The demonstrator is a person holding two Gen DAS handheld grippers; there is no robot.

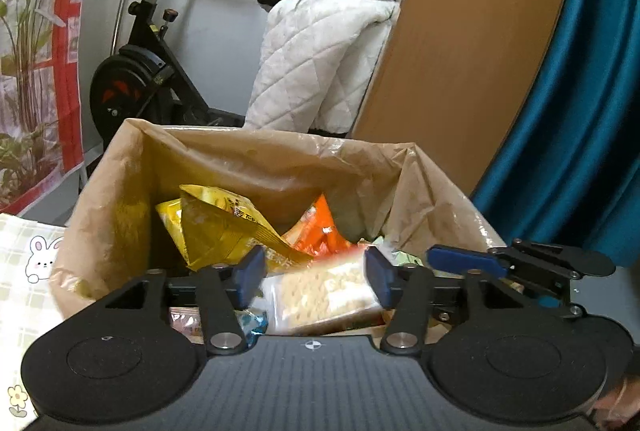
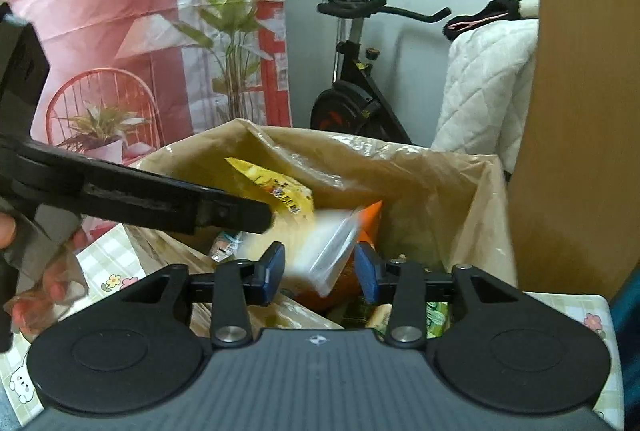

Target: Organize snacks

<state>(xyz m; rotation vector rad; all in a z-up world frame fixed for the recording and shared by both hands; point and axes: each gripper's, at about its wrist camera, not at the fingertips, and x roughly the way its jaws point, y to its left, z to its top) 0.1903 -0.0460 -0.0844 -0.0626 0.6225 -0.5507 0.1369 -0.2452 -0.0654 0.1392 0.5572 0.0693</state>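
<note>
**Both grippers over the snack bag, cracker pack dropping in**

So, there's a brown paper bag (image 1: 256, 167) lined with clear plastic, standing open on a table with a checked bunny-print cloth (image 1: 24, 271). It sits toward the far edge of the table, with an exercise bike (image 1: 144, 71) and a white quilted blanket (image 1: 316, 63) behind it.

The left gripper (image 1: 316, 277) hangs over the near rim of the bag. Its blue pads stand fairly wide, and a clear pack of pale crackers (image 1: 320, 295) shows between them, blurred. Can't quite tell if the pads touch it, but the right pad looks just clear of it.

The right gripper (image 2: 320, 271) is right next to the left one, also over the near rim, jaws at a middling gap. The same see-through pack (image 2: 332, 251) is smeared in the space between its pads, and neither pad looks pressed on it.

Inside the bag: a yellow snack pouch (image 1: 216, 227) leaning up against the far-left side, an orange packet (image 1: 320, 231) beside it toward the middle, and some green wrappers (image 2: 436, 311) down by the near-right corner.
</note>
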